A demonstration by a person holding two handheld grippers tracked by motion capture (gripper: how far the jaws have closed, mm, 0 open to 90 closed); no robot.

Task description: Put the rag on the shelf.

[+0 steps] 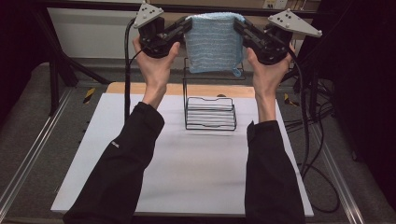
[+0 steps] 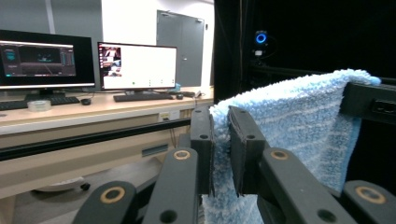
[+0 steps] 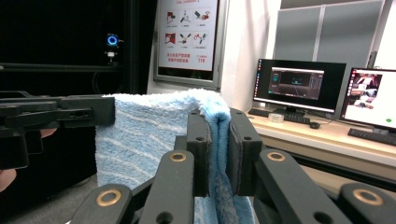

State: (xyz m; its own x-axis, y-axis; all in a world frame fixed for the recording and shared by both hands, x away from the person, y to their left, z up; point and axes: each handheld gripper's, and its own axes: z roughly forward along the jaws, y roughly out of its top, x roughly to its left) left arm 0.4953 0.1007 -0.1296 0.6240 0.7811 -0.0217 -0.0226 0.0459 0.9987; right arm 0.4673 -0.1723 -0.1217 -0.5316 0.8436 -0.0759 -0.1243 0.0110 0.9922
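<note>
- Left gripper (image 2: 219, 154): in the left gripper view my two black jaws are nearly closed, pinching one upper corner of the blue towel (image 2: 299, 126); the pile fills the narrow gap between the pads.
- Right gripper (image 3: 217, 154): in the right gripper view my jaws stand almost together, clamped on the opposite upper corner of the towel, whose folded edge runs down between the pads.
- Towel: in the high view it hangs in the air at twelve o'clock, stretched between both grippers, its top edge level and its body falling straight below.
- My left hand (image 1: 156, 58) holds its gripper at about eleven o'clock of the high view; my right hand (image 1: 268, 63) holds the other at about one o'clock. Both forearms, in black sleeves, rise from six o'clock.
- Wire rack (image 1: 210, 113): black, standing on the white table (image 1: 196, 172) near the centre, directly below the towel and apart from it.
- Monitors (image 2: 88, 63) on a desk lie at ten o'clock of the left gripper view.
</note>
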